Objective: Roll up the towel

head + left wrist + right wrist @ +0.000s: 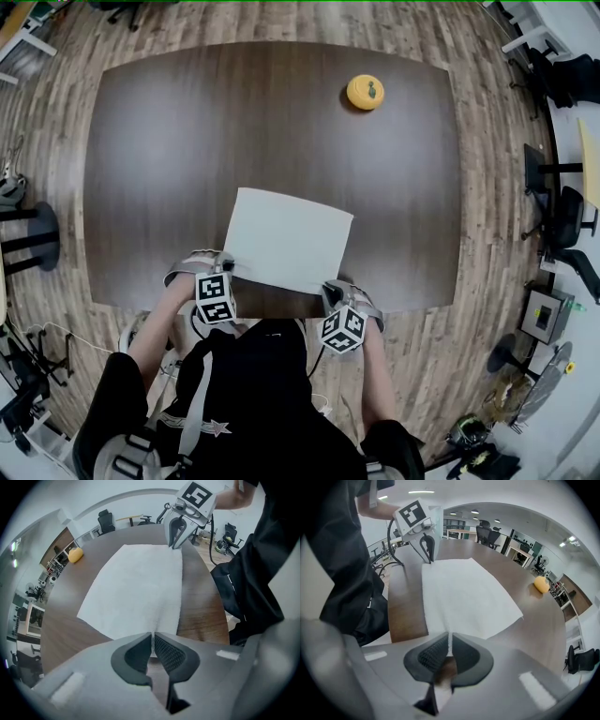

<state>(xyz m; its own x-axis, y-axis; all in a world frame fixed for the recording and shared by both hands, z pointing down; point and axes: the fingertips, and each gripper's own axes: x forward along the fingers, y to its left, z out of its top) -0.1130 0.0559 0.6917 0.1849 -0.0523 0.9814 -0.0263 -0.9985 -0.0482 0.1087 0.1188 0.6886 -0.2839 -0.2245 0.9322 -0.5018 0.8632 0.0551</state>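
**Towel [289, 239] pinched at both near corners**

The white towel lies flat and unrolled on the dark tabletop [169, 141], close to the person's edge. The left gripper [153, 640] is clamped on its near left corner, with cloth between the closed jaws. The right gripper [449, 643] grips the near right corner the same way. A yellow object [365, 92] sits well apart on the far side.
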